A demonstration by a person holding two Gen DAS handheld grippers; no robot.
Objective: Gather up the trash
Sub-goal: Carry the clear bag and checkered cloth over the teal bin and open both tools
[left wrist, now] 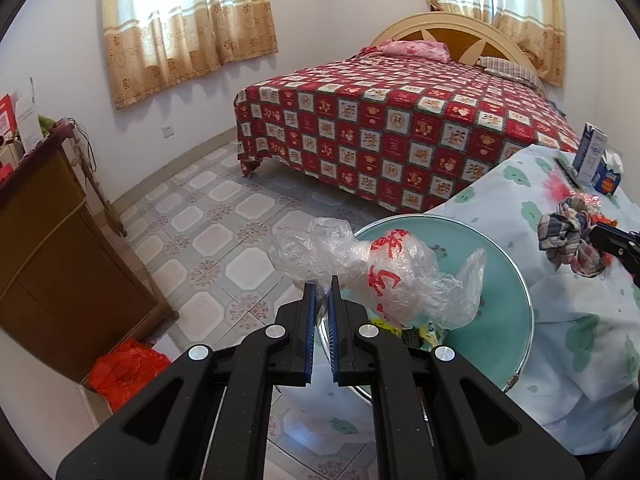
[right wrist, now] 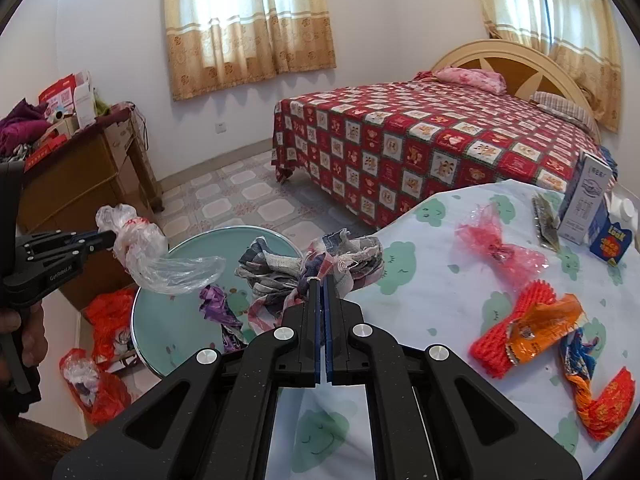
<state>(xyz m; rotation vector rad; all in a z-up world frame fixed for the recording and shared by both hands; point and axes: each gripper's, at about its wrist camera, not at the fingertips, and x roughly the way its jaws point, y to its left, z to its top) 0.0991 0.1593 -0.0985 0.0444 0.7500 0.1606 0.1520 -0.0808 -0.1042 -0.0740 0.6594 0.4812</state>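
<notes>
Above the round green basin [right wrist: 160,320], the left tool [left wrist: 323,280] pinched a crumpled clear plastic bag [left wrist: 384,276], the right tool [right wrist: 321,280] a checked rag [right wrist: 312,268]; both looked light, soft, best gripped at bunched folds.

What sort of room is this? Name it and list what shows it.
A lived-in bedroom, most likely: a bed under a red checked cover with a curved headboard, curtained windows, and a cluttered wooden cabinet against the wall.

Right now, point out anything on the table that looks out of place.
Loose litter lies strewn over the cloud-print tablecloth: a pink wrapper, red mesh netting and an orange snack packet. The milk carton stands upright and tidy.
</notes>
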